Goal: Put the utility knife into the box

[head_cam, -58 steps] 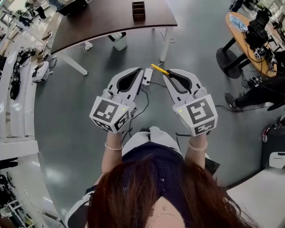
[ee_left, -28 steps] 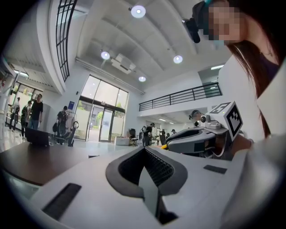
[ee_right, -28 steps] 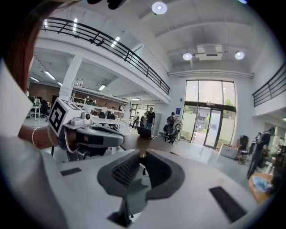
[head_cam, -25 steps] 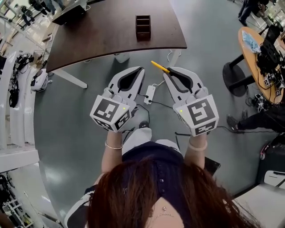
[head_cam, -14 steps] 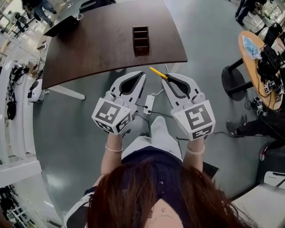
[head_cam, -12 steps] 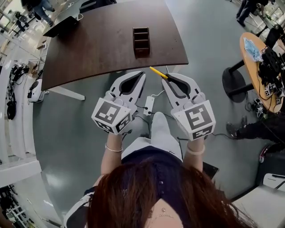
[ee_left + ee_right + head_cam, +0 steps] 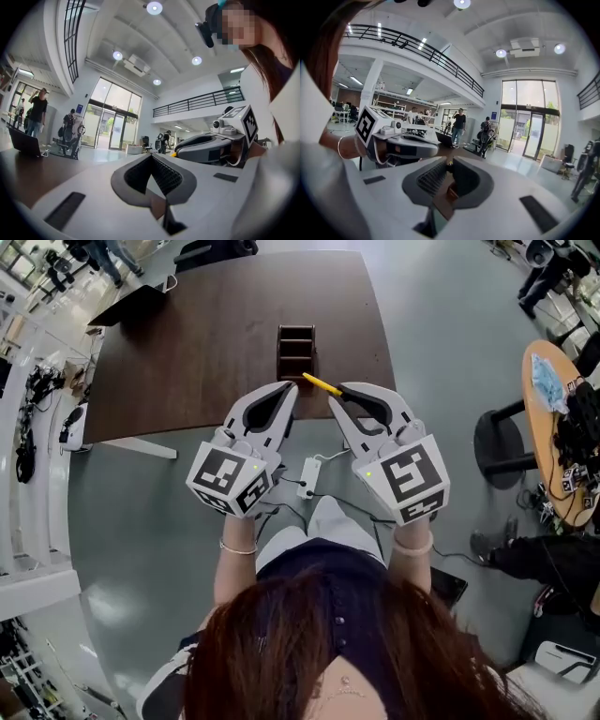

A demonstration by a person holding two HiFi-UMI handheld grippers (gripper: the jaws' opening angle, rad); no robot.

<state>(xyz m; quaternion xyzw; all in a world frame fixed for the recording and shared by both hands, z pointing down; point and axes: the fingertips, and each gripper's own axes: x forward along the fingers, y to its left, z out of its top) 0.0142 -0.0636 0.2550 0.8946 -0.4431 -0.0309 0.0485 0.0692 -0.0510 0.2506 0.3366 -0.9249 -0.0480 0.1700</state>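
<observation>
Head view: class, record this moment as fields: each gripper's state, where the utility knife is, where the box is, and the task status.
left gripper: shut, holding nothing
right gripper: shut on the yellow utility knife
knife position: held in the air, sticking out of the jaws toward the box
box: dark, with compartments, standing on the brown table
task status: knife not yet in the box

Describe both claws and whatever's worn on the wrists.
The left claw and right claw match: white tapered shells with dark ribbed pads inside, each carrying a white cube of black square markers at the rear, a small green light beside it. Each wrist wears a thin bracelet.
</observation>
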